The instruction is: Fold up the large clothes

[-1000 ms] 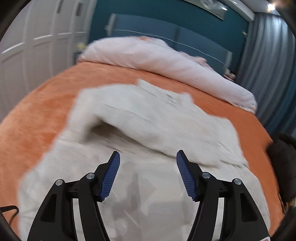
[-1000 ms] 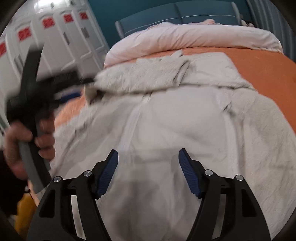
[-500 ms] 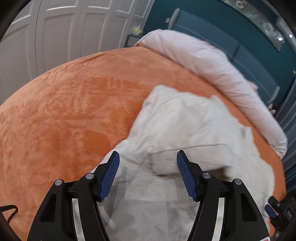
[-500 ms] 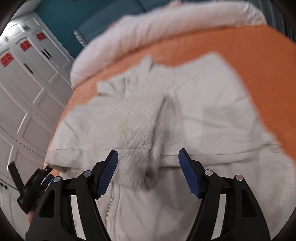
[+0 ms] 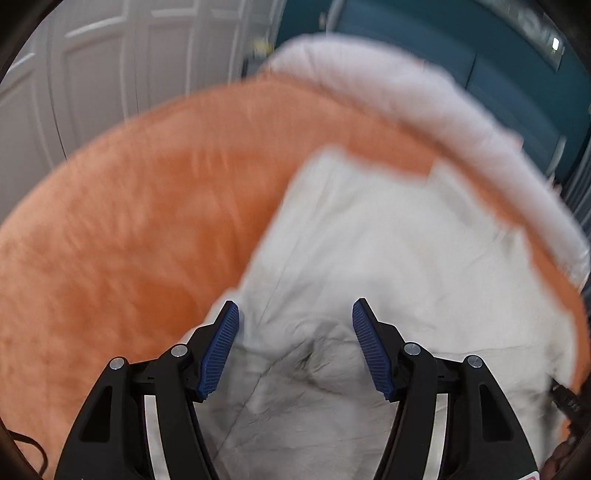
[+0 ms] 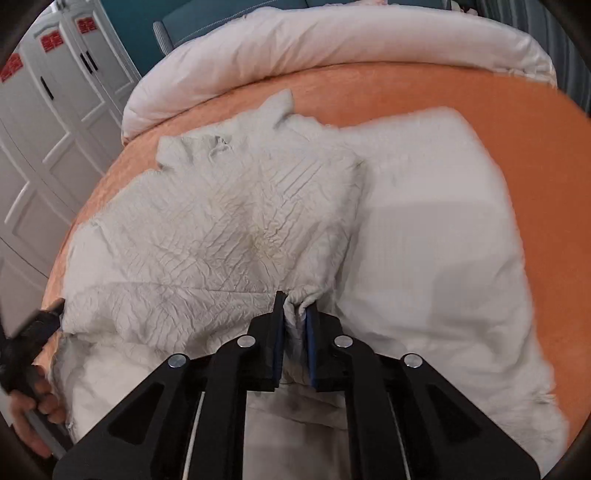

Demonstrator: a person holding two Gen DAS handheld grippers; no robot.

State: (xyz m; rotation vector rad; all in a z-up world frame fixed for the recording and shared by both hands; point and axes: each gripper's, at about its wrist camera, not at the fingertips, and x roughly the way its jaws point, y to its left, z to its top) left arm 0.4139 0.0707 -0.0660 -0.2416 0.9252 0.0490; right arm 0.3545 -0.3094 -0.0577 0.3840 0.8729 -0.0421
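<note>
A large cream garment (image 6: 229, 221) with a crinkled lining lies spread on the orange bedspread (image 6: 424, 88). My right gripper (image 6: 295, 301) is closing, its blue pads pinching a bunched fold at the garment's near middle. In the left wrist view the garment (image 5: 406, 240) is blurred. My left gripper (image 5: 295, 306) hovers over its left edge, jaws wide and opening a little, cloth below them but nothing pinched. The right wrist view shows that left gripper (image 6: 37, 325) at the garment's left border, held by a hand (image 6: 33, 417).
A rolled pale pink duvet (image 6: 332, 40) lies across the head of the bed, in front of a teal headboard (image 6: 207, 26). White wardrobe doors (image 6: 44, 110) stand to the left. Bare orange bedspread (image 5: 129, 240) stretches left of the garment.
The right jaws have gone from wide apart to pinched on a fold of the garment. The left gripper has swung to the garment's left edge and dropped closer to it.
</note>
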